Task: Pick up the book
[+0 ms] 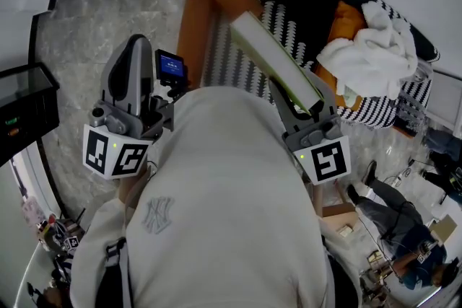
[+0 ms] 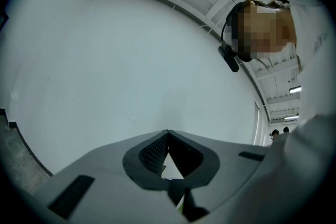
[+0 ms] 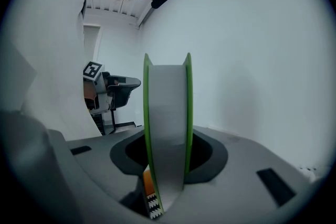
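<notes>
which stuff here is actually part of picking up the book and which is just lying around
Job in hand:
- book, green-covered
- right gripper, shut on it

Lying about:
- crumpled white cloth
- orange cushion
- black-and-white patterned cover
- left gripper, shut, empty

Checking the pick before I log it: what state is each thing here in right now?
book: closed, clamped, held up off the sofa.
right gripper: shut on the book.
left gripper: shut, nothing between its jaws.
white cloth: crumpled in a heap on the sofa.
</notes>
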`<state>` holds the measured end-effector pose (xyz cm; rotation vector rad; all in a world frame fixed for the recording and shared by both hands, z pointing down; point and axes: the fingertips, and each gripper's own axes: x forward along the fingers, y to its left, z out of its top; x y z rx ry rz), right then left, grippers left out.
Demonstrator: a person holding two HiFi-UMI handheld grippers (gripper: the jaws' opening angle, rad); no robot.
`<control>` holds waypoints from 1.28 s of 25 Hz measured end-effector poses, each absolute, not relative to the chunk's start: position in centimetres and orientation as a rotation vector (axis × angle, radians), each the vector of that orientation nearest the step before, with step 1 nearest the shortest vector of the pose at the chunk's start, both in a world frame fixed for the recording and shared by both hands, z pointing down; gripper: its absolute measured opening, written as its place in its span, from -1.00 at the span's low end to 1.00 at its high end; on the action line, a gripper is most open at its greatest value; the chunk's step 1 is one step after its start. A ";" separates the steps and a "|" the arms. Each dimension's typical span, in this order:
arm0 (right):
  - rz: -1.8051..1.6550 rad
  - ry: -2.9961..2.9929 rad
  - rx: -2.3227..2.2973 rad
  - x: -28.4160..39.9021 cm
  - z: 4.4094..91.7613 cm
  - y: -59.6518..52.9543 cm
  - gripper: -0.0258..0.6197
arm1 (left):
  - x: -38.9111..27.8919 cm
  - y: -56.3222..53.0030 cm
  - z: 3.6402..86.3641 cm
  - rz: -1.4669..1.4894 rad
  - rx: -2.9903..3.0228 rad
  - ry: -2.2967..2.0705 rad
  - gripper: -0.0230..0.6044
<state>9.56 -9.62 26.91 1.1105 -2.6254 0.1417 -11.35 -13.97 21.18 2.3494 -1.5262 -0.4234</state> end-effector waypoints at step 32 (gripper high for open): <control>0.174 -2.640 1.114 10.0 26.9 -10.0 -0.46 | -11.0 -14.1 21.1 -0.432 2.349 -1.519 -0.90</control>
